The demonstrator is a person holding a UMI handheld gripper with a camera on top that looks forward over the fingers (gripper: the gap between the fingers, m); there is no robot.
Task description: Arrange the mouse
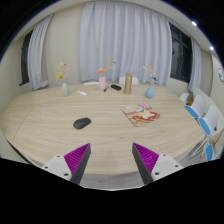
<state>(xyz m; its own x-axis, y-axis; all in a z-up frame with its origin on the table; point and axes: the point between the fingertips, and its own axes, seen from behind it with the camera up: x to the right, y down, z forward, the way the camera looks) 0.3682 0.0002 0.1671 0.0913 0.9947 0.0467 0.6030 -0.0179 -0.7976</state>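
Note:
A dark mouse [82, 123] lies on the long light wooden table [100, 135], ahead of my left finger and some way beyond it. My gripper [112, 165] is open and empty, held over the table's near edge. Its two fingers, with their magenta pads [76, 157], stand wide apart with nothing between them.
A mat or open book with a colourful print [141, 115] lies on the table to the right of the mouse. Bottles, vases and a brown jar [128, 84] stand along the far side. Blue-and-white chairs [204, 124] line the right. Curtains hang behind.

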